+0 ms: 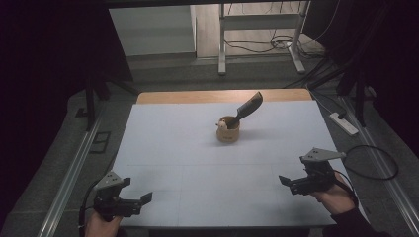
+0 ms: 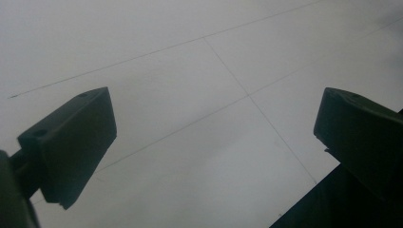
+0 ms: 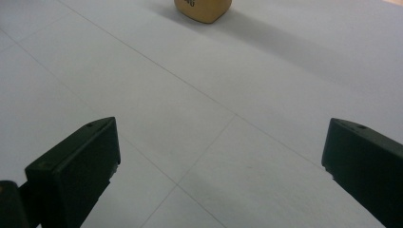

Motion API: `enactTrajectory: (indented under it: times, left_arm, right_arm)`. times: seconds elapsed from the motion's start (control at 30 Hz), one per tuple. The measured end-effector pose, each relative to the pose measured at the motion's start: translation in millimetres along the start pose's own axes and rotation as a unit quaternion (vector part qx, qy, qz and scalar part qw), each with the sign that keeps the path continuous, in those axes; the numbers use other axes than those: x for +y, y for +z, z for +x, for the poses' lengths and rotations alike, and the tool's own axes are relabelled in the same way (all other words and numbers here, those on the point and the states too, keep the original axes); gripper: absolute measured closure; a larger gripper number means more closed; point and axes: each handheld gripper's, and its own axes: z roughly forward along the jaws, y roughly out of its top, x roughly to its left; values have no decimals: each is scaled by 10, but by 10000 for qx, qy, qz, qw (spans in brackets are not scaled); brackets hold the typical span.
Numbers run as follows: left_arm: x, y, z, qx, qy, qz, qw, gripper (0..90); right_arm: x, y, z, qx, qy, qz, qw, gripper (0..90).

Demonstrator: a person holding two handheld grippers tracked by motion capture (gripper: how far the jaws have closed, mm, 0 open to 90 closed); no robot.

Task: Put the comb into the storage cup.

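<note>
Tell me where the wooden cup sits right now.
In the high view the wooden cup stands on the white table, slightly right of centre toward the far edge, with a dark tool leaning out of it.

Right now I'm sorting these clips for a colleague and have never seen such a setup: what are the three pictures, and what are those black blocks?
No robot here: a person holds a two-jaw gripper in each hand. The high view looks down on the white table, with the left gripper and right gripper near its front edge. The other two pictures come from cameras riding on the grippers; the black blocks are each gripper's own jaws, standing wide apart, so both the left and the right are open and hold nothing. On the table stands a small wooden holder with a dark-handled tool leaning out of it.
</note>
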Motion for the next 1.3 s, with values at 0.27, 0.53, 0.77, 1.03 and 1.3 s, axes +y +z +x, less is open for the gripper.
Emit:
enactTrajectory:
  times: [0.27,0.53,0.77,1.03,1.3]
  left_arm:
    - [0,0,-1,1,7,0,10000,10]
    - [0,-2,-2,1,12,-2,10000,10]
    - [0,-2,-1,0,9,-5,10000,10]
    - [-1,-4,0,-3,12,-10,10000,10]
    - [-3,-8,4,-15,3,-29,10000,9]
  right_arm:
    - [-80,-82,-34,-82,80,19,9999,0]
    - [-169,-185,-64,-196,204,17,9996,0]
    - [-219,-239,-73,-251,293,30,9993,0]
    - [-291,-308,-71,-364,377,65,9986,0]
    - [-383,-373,-90,-486,478,88,9976,0]
